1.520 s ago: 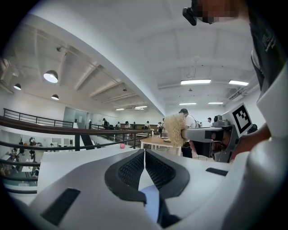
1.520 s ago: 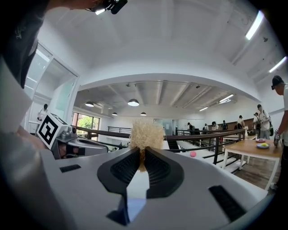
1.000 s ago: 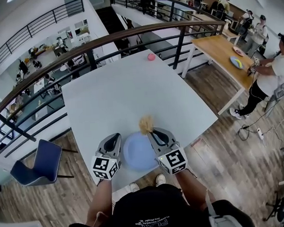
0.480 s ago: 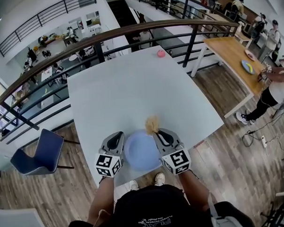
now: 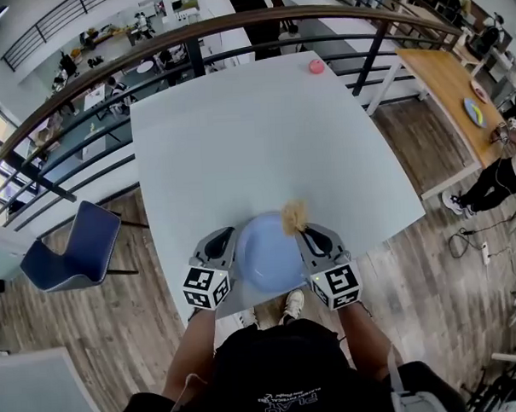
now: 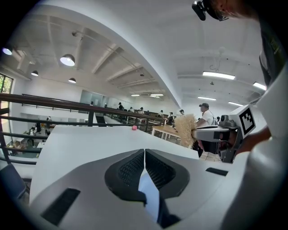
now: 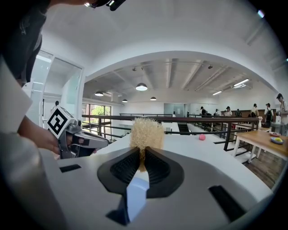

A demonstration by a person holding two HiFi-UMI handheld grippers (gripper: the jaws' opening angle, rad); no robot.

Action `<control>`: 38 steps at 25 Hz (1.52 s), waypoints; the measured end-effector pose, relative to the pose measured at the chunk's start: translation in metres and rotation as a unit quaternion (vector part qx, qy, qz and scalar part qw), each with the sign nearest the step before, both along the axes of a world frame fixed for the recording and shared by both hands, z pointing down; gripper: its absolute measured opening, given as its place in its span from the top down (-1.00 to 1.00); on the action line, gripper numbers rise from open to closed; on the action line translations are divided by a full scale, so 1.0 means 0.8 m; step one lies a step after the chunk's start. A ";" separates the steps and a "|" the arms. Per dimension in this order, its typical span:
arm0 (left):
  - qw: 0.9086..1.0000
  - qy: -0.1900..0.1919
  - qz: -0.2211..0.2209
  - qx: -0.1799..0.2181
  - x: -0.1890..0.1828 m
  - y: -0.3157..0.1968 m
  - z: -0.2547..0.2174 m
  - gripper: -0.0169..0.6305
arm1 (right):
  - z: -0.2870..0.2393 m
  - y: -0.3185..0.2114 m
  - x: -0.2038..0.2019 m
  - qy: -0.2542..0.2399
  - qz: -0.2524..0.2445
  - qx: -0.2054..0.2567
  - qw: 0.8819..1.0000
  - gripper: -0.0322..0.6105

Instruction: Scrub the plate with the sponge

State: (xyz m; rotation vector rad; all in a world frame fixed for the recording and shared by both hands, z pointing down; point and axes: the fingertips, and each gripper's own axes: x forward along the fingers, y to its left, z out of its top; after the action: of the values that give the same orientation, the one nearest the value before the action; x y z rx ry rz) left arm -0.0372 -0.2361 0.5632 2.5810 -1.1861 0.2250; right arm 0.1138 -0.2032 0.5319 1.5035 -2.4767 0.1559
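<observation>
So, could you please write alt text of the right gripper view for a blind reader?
The right claw is shut on a tan, fibrous sponge, with a pale blue plate visible beneath its jaws. Beyond stretches a white table with a pink ball; the left claw is at left.

Bright, even light from windows and ceiling lamps; soft shadows; fisheye bending, dark corners; distance slightly soft.

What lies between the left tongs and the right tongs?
The blue plate lies between them, with the sponge at its right rim; the head view shows this.
</observation>
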 end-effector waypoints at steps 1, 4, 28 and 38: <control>1.000 -0.002 -0.001 -0.005 0.001 0.001 0.007 0.89 | 0.006 -0.001 0.000 0.002 0.000 -0.005 1.000 0.76; 1.000 -0.008 -0.005 -0.021 -0.002 0.006 0.028 0.89 | 0.023 -0.004 -0.005 0.002 -0.003 -0.021 1.000 0.76; 0.953 -0.040 -0.034 -0.298 -0.027 0.052 0.199 0.46 | 0.102 -0.005 -0.042 0.005 -0.039 -0.081 0.996 0.76; 0.932 -0.042 -0.032 -0.359 -0.016 0.059 0.229 0.46 | 0.114 -0.003 -0.041 0.002 -0.045 -0.091 0.995 0.76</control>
State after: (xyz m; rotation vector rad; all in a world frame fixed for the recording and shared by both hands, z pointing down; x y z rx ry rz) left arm -0.0499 -0.1889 0.7465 1.9000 -0.9690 0.6297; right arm 0.0807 -0.2060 0.6230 1.3146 -2.4461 0.3523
